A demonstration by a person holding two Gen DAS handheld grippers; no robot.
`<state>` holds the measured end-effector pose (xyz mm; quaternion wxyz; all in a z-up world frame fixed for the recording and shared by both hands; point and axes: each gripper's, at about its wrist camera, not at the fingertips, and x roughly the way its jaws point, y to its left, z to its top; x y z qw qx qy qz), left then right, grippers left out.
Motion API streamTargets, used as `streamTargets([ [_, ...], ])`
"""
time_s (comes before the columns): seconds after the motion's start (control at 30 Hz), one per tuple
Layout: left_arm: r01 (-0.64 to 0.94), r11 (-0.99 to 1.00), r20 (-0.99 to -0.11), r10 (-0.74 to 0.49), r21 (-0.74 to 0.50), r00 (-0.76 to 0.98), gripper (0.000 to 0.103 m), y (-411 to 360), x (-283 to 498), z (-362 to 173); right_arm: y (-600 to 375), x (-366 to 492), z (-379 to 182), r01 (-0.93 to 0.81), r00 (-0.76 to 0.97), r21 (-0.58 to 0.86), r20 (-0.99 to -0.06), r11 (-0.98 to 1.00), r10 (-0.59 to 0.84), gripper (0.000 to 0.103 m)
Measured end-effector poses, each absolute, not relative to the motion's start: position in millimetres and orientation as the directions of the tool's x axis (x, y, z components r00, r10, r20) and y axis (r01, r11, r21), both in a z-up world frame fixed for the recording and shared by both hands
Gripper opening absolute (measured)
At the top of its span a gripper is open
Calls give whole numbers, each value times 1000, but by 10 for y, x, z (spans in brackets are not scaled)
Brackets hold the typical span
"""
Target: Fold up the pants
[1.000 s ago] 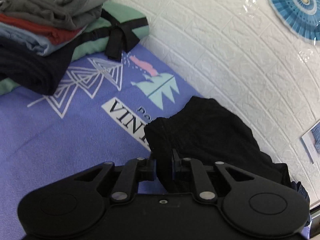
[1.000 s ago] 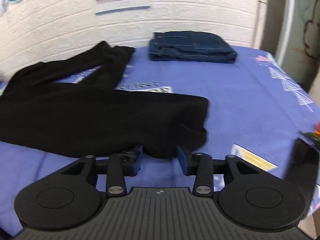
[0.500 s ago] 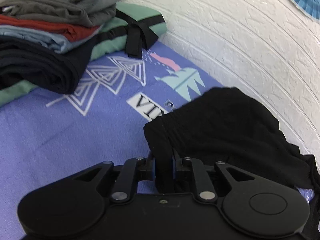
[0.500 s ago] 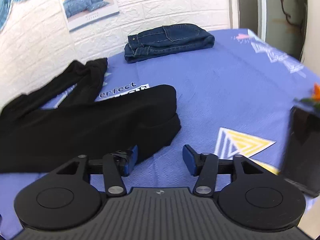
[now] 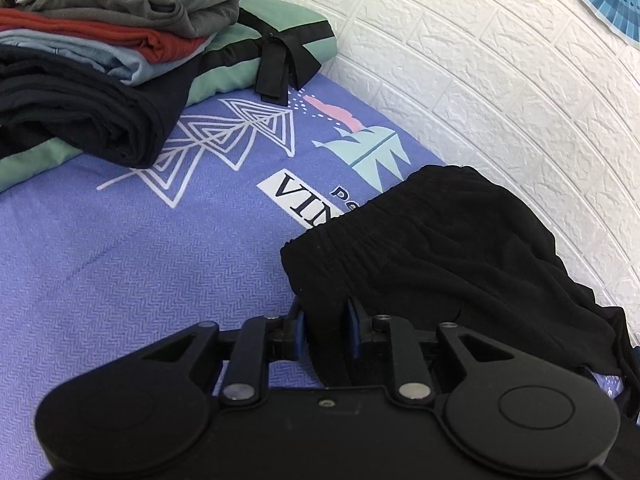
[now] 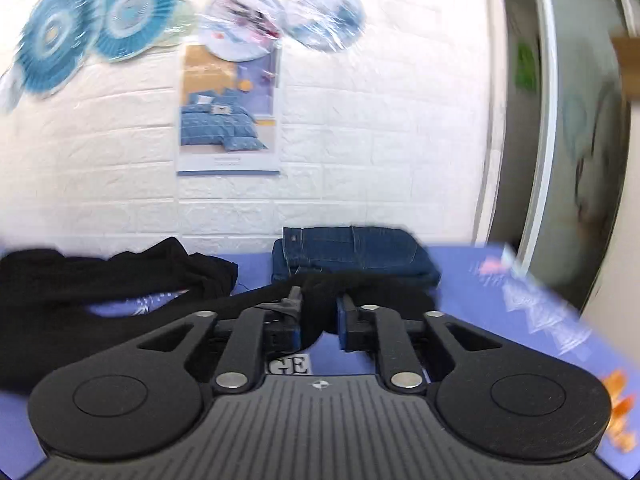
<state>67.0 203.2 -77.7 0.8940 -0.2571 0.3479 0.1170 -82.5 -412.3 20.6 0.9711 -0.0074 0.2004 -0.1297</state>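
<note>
Black pants point(image 5: 440, 248) lie on the blue printed sheet point(image 5: 120, 260) by the white brick wall. My left gripper point(image 5: 325, 320) pinches the corner of their elastic waistband between its blue pads, and its jaws are opening slightly with the cloth still between them. In the right wrist view the pants point(image 6: 60, 292) stretch away to the left. My right gripper point(image 6: 319, 320) is closing its jaws on the bunched end of a leg. That end is raised off the sheet.
A stack of folded clothes point(image 5: 80, 60) rests on a green cushion point(image 5: 280, 20) at the far left. Folded jeans point(image 6: 352, 248) lie against the wall point(image 6: 360, 160) behind the right gripper. A poster point(image 6: 230, 112) and paper fans hang above. A pale door point(image 6: 580, 160) stands at the right.
The right gripper opened wide, then closed on the leg end and rose with it, tilting up toward the wall. The left gripper kept the waistband and sank a little.
</note>
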Motion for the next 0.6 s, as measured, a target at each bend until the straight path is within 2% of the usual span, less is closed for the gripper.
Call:
streamTargets([
  [0.03,-388,838,-683,27,-383,730,6,2051,671,-792,-4129,-854,117,260,860,-76,-435,963,-267,42],
  [0.13,-386,834,-682,16,-395,731,7,2079,683,-797,-4276,-970,-223,323,767,-31,-577,946,-281,44],
  [0.27,-385,832,-686,7,-399,727,8,2094,697,-770,-4519,-1136,-393,433,711,68,-638,899,-294,54],
  [0.3,-389,826,-686,3,-409,728,9,2108,695,-772,-4556,-1159,-379,452,709,78,-637,889,-304,60],
  [0.33,-393,819,-686,0,-417,728,12,2120,691,-776,-4600,-1161,-352,467,708,82,-631,881,-317,74],
  [0.4,-398,813,-684,-1,-426,730,16,2125,678,-786,-4634,-1148,-340,488,714,66,-604,870,-354,94],
  [0.43,-400,811,-682,1,-428,731,17,2123,671,-789,-4676,-1087,-347,491,716,48,-591,870,-372,100],
  [0.5,-403,807,-679,3,-432,735,20,2118,663,-794,-4763,-964,-423,507,685,-6,-605,862,-407,101],
  [0.6,-421,790,-674,13,-446,738,31,2117,665,-806,-4870,-804,-623,491,635,-80,-648,867,-420,101],
])
